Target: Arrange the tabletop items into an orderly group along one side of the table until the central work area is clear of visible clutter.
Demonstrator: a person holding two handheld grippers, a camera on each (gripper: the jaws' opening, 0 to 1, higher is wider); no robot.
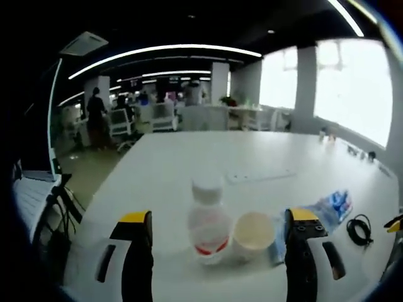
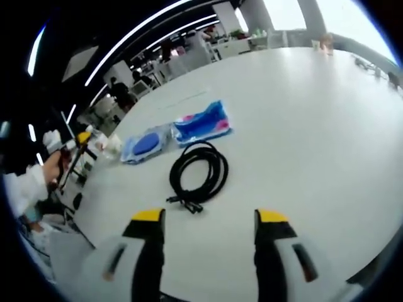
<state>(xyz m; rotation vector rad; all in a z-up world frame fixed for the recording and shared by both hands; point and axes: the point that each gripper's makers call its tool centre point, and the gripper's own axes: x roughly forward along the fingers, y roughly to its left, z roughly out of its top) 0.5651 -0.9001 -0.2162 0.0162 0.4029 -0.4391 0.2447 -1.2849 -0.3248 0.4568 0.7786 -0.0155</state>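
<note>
Between the wide-open left hand-held gripper (image 1: 217,226) jaws stand a translucent white-capped bottle (image 1: 208,220) and paper cup (image 1: 254,234); ahead of the wide-open right hand-held gripper (image 2: 210,220) lies a coiled black cable (image 2: 198,170) on the white tabletop (image 2: 315,126).

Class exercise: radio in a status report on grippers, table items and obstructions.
Left gripper open, bottle and cup between jaws. Right gripper open, empty, short of cable coil. Blue packets beyond. Nothing obstructing.

You stand at a broad white table (image 1: 189,157) in an open office. Bright windows (image 1: 352,88) line one wall, curved ceiling light strips (image 1: 164,51) glow overhead, and desks with chairs (image 1: 119,123) fill the far floor.
</note>
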